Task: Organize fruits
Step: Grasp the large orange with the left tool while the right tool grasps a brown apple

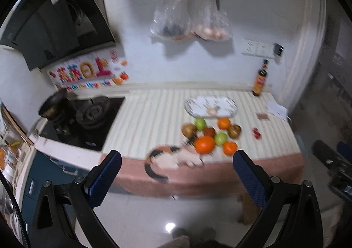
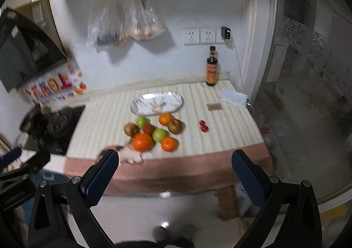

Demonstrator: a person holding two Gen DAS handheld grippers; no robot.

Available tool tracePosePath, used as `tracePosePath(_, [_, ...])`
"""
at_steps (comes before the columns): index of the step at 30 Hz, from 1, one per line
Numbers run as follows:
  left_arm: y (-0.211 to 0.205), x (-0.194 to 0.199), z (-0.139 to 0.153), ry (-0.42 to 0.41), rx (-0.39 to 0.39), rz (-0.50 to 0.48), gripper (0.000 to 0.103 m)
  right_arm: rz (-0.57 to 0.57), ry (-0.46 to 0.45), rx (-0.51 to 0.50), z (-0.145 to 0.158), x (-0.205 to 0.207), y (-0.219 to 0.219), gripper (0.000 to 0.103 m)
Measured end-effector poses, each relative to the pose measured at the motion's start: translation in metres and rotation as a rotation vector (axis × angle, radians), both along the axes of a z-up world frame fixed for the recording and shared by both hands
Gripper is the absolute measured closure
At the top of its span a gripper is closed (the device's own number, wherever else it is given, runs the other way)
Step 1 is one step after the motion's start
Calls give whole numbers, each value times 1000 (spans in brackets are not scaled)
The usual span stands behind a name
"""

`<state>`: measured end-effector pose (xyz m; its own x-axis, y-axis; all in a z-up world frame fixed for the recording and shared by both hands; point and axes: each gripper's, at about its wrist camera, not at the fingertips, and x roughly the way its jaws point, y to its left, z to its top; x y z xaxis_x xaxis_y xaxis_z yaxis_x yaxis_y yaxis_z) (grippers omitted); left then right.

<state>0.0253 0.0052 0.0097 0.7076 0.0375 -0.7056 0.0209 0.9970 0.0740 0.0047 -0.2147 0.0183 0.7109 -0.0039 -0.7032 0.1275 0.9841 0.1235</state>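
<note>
A pile of fruit sits on the striped counter: a big orange (image 1: pixel 204 144) (image 2: pixel 142 141), smaller oranges (image 1: pixel 230 148) (image 2: pixel 169 144), green apples (image 1: pixel 220 138) (image 2: pixel 160 134), brown pears (image 1: pixel 189 130) (image 2: pixel 175 126) and a red fruit (image 1: pixel 209 131). Behind it lies an oval patterned plate (image 1: pixel 211 106) (image 2: pixel 156 102). Two small red tomatoes (image 1: pixel 256 132) (image 2: pixel 203 126) lie to the right. My left gripper (image 1: pixel 176 166) and right gripper (image 2: pixel 175 166) are both open and empty, held well back from the counter edge above the floor.
A calico cat figure (image 1: pixel 169 160) (image 2: pixel 129 155) lies at the counter's front edge. A gas stove with a pan (image 1: pixel 88 115) is to the left. A sauce bottle (image 1: pixel 260 78) (image 2: pixel 211 67) stands at the back right. Bags (image 1: pixel 189 19) and scissors hang on the wall.
</note>
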Motion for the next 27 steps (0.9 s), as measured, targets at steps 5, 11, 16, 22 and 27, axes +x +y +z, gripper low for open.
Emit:
tracePosePath(5, [14,38,-29,-28,67,33,0,-27,-8,15,-29,28,7,0])
tracePosePath(11, [26,107,-88,116,92,35,0,-62,124,57,-96,78,5,0])
tracePosePath(16, [10,155,-139,267,76,-52,0,-63,265,162,-165,127,-12,0])
tracePosePath(22, [-56,213,-208,410,251,-271,0,-10,397,215,-232,191,-35,3])
tracePosePath(27, [-92,249,-259,563,284,-382,2,51,478,236,-269,246,-54,3])
